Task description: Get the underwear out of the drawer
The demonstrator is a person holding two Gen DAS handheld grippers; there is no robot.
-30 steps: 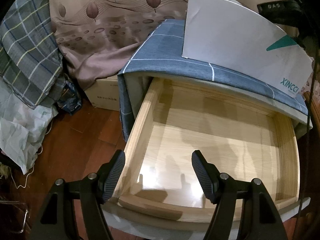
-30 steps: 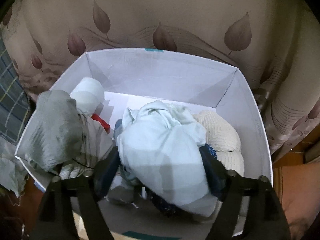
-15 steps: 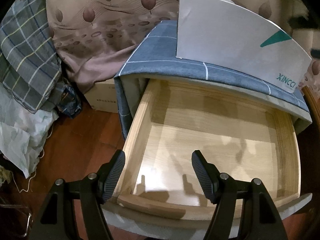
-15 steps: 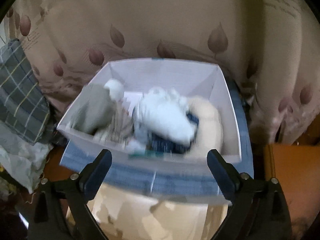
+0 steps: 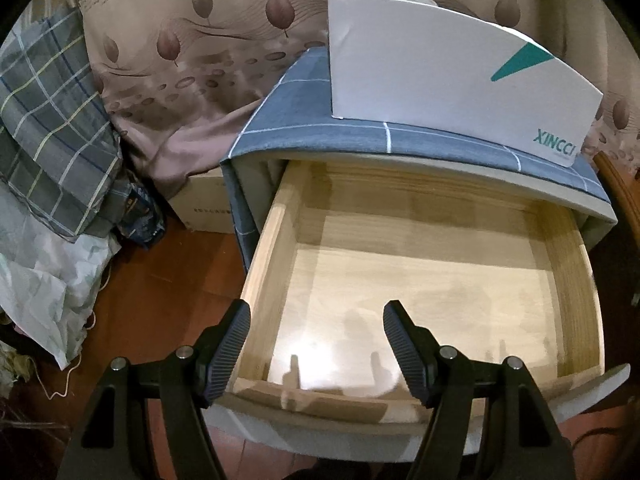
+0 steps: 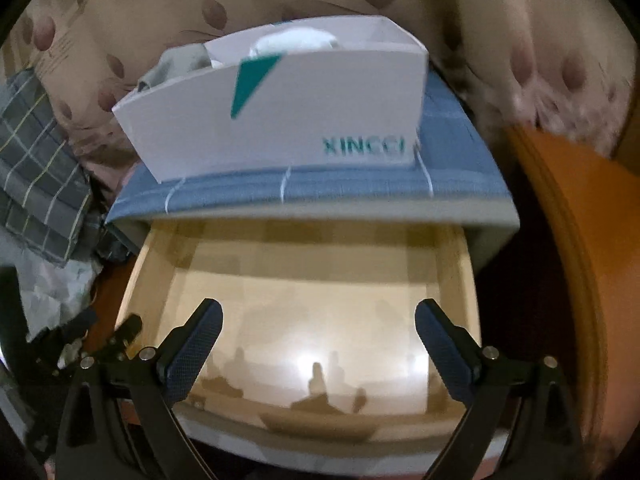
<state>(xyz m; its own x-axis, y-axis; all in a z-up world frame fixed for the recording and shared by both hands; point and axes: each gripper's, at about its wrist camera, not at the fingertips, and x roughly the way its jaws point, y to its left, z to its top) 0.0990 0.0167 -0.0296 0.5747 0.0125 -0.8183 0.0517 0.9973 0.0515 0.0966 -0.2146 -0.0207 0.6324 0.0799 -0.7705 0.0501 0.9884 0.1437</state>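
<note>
left wrist view: the left tongs (image 5: 316,344) hang with jaws wide and nothing between them, just above the near-left corner of the open drawer (image 5: 276,248). the drawer's wooden floor is bare from wall to wall; no underwear lies in it. behind the drawer, on the blue checked top of the nightstand (image 5: 304,120), stands the white box (image 5: 440,92), and a pale bundle of cloth just shows above the box's rim.

right wrist view (a little blurred): the right tongs (image 6: 318,344) are also spread wide and hold nothing, over the middle of the drawer (image 6: 136,280) near its front edge. from here the white box (image 6: 288,120) sits beyond the drawer and higher, and the underwear (image 6: 296,40) shows as a light heap inside the box, with a grey cloth (image 6: 176,68) draped over the box's left corner.

judging from this, the garment is already out and lies up and forward of both tongs, in the box. its long axis cannot be told. the right tongs face the box more squarely; which pair is nearer the box cannot be told. what seems left is closing the drawer, whose front sits just below both tongs.
</note>
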